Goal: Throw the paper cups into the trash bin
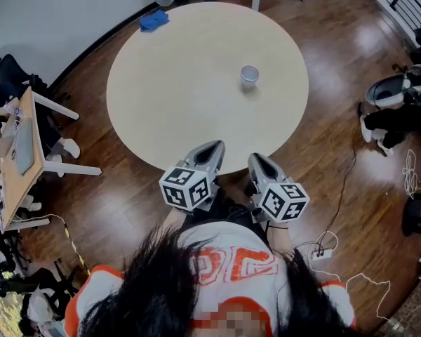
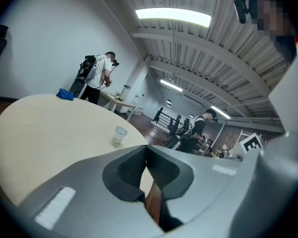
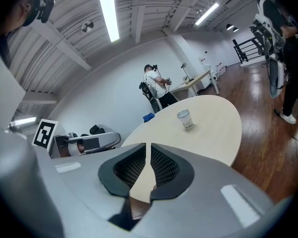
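Note:
One white paper cup (image 1: 250,75) stands upright on the round beige table (image 1: 168,104), right of its middle. It also shows in the left gripper view as the cup (image 2: 119,135) and in the right gripper view as the cup (image 3: 185,119), well ahead of both grippers. My left gripper (image 1: 212,146) hovers at the table's near edge, its jaws (image 2: 147,147) meeting at the tips with nothing between them. My right gripper (image 1: 257,159) sits beside it, its jaws (image 3: 147,146) a narrow slit apart and empty. No trash bin is plainly visible.
A blue cloth (image 1: 154,20) lies at the table's far left edge. A wooden desk (image 1: 17,153) with white chairs stands at the left. Cables and a power strip (image 1: 323,250) lie on the wood floor at the right, near a person's legs (image 1: 396,121).

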Tool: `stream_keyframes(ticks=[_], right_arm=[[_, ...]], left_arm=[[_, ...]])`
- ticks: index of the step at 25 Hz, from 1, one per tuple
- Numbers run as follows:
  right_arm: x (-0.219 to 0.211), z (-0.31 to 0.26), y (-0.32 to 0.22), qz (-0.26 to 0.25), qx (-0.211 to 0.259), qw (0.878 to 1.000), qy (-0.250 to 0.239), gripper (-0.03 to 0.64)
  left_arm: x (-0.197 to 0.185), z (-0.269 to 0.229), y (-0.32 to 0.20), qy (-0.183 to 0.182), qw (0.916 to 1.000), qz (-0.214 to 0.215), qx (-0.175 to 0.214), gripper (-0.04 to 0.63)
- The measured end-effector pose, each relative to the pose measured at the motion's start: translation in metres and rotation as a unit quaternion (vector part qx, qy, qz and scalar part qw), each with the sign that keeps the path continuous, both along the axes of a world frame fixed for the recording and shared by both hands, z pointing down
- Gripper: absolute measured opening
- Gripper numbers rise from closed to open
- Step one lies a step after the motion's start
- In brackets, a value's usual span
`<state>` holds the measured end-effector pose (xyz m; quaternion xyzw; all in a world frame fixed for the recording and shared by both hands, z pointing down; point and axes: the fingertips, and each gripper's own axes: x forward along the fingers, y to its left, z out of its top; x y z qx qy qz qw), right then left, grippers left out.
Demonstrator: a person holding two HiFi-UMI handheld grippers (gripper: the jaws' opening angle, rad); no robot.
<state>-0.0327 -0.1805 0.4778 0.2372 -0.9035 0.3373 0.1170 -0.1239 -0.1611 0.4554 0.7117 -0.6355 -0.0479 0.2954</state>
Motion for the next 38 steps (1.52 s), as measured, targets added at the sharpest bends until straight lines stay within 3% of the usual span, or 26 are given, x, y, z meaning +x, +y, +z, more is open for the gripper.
stream_keyframes(ticks=[7,13,23,30,38], right_arm=[[-0.022,0.009,-0.034,-0.016,0.048,0.997,0.052,0.031],[-0.044,0.020,-0.084,-0.074,0.122,0.982,0.126,0.049],[-0.093,0.039,-0.173,-0.145,0.225,0.930,0.252,0.077],[-0.118,0.075,-0.220,-0.173,0.215,0.904,0.327,0.106],[-0.129,0.109,-0.235,-0.215,0.219,0.865,0.398,0.124]], left_arm=[[-0.015,0.013,-0.036,-0.016,0.9998,0.013,0.001,0.000],[-0.016,0.030,-0.066,-0.031,0.9984,0.047,-0.007,0.000],[-0.016,0.062,-0.082,-0.024,0.9952,0.086,-0.042,0.000],[-0.025,0.070,-0.088,-0.012,0.9949,0.086,-0.051,0.000],[-0.031,0.079,-0.088,0.014,0.9947,0.081,-0.062,0.000]])
